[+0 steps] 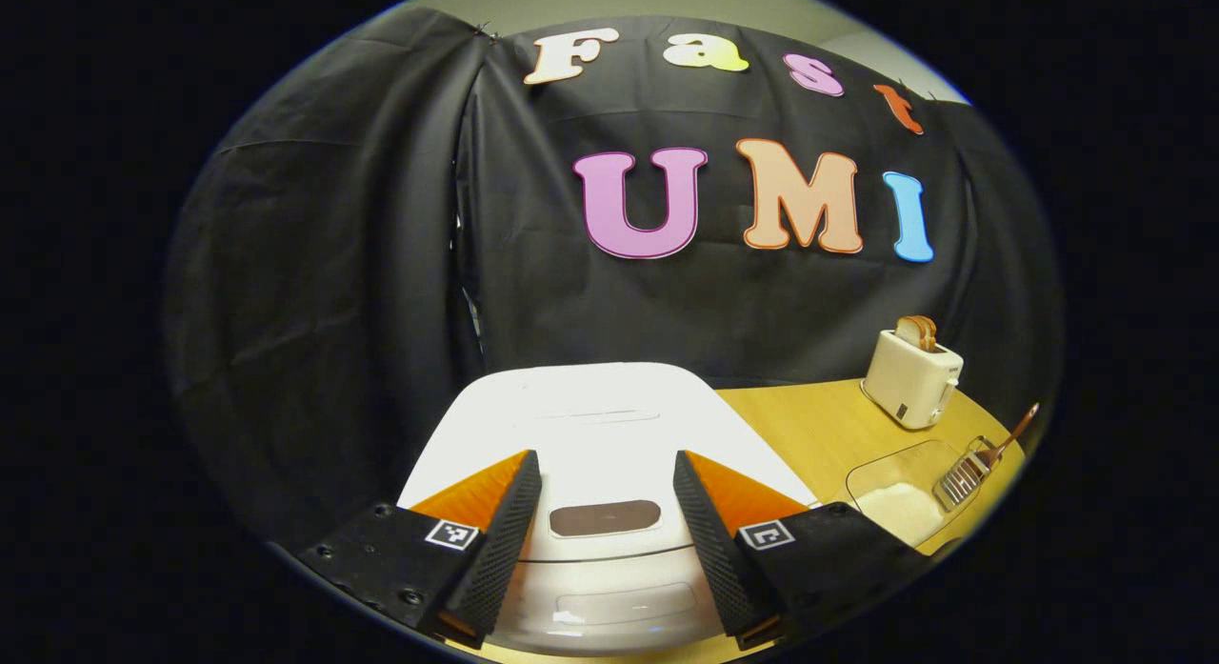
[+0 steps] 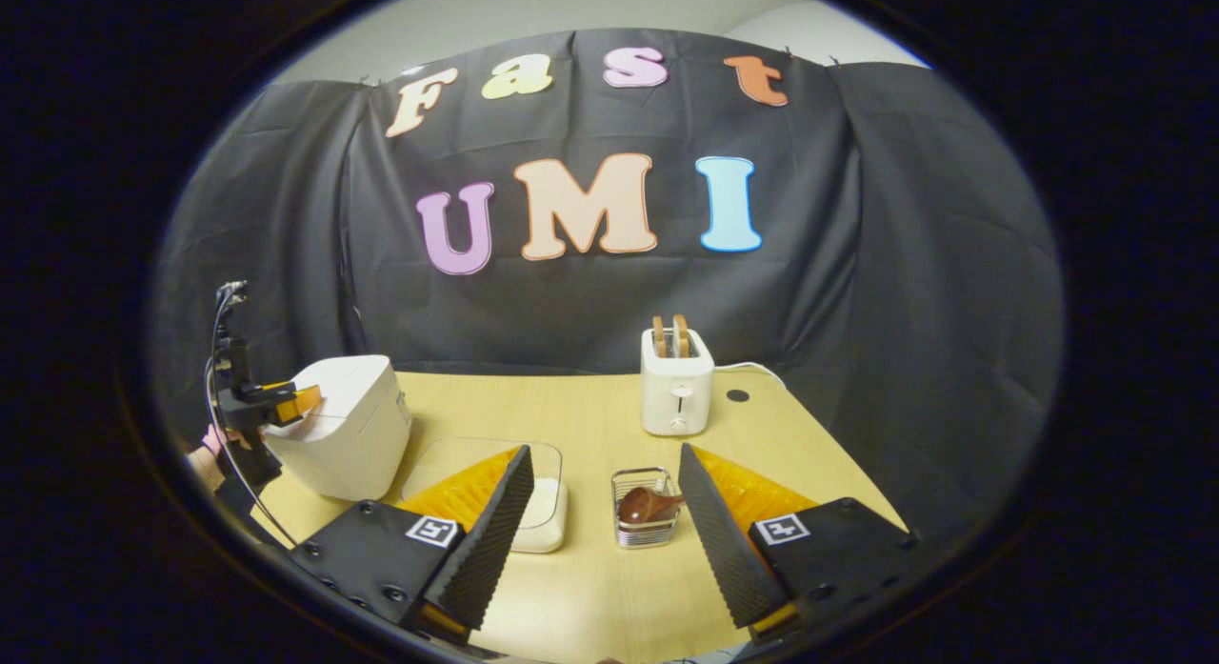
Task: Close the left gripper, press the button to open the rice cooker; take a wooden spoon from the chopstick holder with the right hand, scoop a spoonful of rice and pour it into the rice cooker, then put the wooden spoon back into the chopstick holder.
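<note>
Left gripper [image 1: 607,531] low centre of left gripper view, fingers wide apart, over cooker [image 1: 609,435] lid, shut. Dark button [image 1: 605,517] sits between fingers. Best: bring fingers together first, then press straight down on button centre. Right gripper [image 2: 602,540] low centre of right gripper view, fingers apart, nothing held. Spoon [image 2: 646,504] in holder [image 2: 646,533] between its fingers; rice tub [image 2: 543,502] lower left of holder.
</note>
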